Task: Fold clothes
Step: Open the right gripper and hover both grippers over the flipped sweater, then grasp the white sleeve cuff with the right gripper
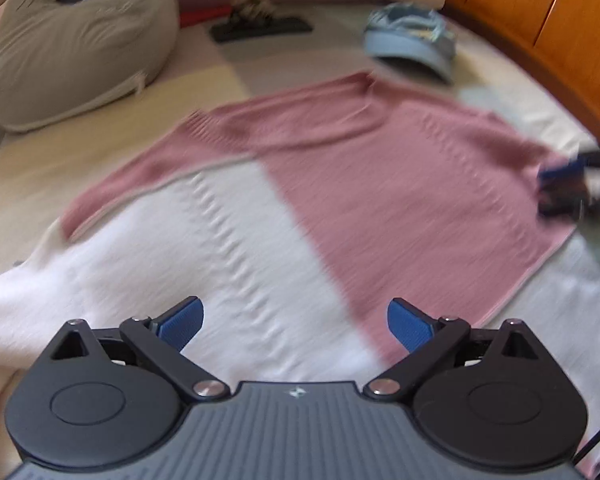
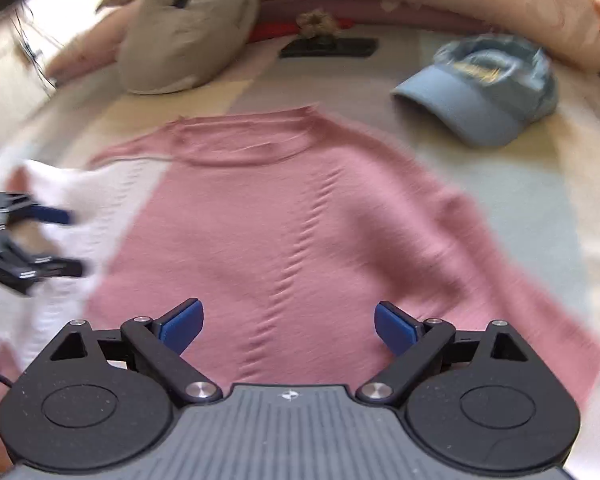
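A knitted sweater [image 1: 400,184], pink on one half and white on the other, lies spread flat on the bed; the right wrist view shows its pink body [image 2: 300,220] with the neckline at the far side. A pink sleeve [image 1: 148,168] stretches out to the left. My left gripper [image 1: 296,320] hovers open above the white part, nothing between its blue pads. My right gripper [image 2: 288,320] is open over the pink part, also with nothing in it. Each gripper shows in the other's view: the right gripper [image 1: 572,188] at the sweater's right edge, the left gripper [image 2: 40,240] over the white side.
A light blue cap [image 2: 480,92] lies beyond the sweater on the right. A grey pillow [image 1: 80,48] sits at the back left, a black flat object [image 2: 328,46] at the back middle. A rolled pink blanket [image 2: 420,0] lines the far side, and wooden furniture [image 1: 540,20] stands at the right.
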Tool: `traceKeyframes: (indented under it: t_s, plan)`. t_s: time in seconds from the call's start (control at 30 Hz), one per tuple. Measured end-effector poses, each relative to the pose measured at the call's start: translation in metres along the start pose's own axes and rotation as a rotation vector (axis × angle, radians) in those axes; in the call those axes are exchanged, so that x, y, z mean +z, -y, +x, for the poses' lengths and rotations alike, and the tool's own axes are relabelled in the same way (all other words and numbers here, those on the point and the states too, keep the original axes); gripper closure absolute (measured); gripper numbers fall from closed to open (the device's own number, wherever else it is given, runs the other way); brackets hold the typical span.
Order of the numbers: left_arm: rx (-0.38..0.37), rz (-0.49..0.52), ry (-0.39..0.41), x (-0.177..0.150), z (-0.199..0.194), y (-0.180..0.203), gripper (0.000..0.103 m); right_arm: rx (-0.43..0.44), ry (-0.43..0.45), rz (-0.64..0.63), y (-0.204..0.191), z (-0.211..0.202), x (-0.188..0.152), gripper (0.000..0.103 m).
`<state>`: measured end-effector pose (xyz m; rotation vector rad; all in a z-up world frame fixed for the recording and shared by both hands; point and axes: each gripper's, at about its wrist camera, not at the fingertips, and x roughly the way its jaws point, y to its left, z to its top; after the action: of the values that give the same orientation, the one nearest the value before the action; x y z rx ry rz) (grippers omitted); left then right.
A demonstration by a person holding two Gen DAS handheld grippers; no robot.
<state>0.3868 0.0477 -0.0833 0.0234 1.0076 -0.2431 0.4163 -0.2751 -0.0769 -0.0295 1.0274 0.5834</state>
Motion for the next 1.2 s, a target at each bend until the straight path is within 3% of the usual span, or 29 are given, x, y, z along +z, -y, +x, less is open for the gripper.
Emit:
traceKeyframes:
  t_s: [0.1,0.2,0.3,0.43,0.7,0.83,0.9,1.0,1.1,1.2]
  plan:
    - [-0.024,0.003,-0.024,0.004,0.023,0.016,0.005,0.026,-0.055,0.054,-0.013,0.015,-0.026,0.007]
    - [0.011,0.02,-0.041,-0.001,0.036,0.023,0.004,0.016,0.013,0.067,-0.01,0.009,-0.05,0.007]
    - [0.021,0.018,-0.055,0.002,0.036,0.026,0.004,0.026,0.013,0.13,0.003,-0.005,-0.062,0.007]
    - [-0.029,0.031,-0.054,0.019,0.031,0.04,0.005,0.015,0.039,0.252,0.024,-0.039,-0.071,0.007]
    - [-0.138,0.104,-0.032,0.045,0.05,0.091,0.005,-0.166,0.145,0.546,0.086,-0.086,-0.11,0.007]
    - [-0.119,0.169,-0.051,0.034,0.064,0.107,0.003,-0.183,0.14,0.644,0.11,-0.084,-0.133,0.005]
    - [-0.107,0.221,-0.046,0.031,0.064,0.111,0.003,-0.155,0.186,0.653,0.115,-0.087,-0.142,0.005]
    - [-0.094,0.233,-0.061,0.034,0.061,0.104,0.003,-0.204,0.149,0.659,0.118,-0.096,-0.144,0.006]
    - [-0.053,0.189,-0.077,0.039,0.058,0.091,0.003,-0.258,0.125,0.677,0.126,-0.11,-0.142,0.005]
    - [-0.071,0.144,-0.083,0.044,0.054,0.083,0.004,-0.263,0.146,0.625,0.136,-0.125,-0.126,0.005]
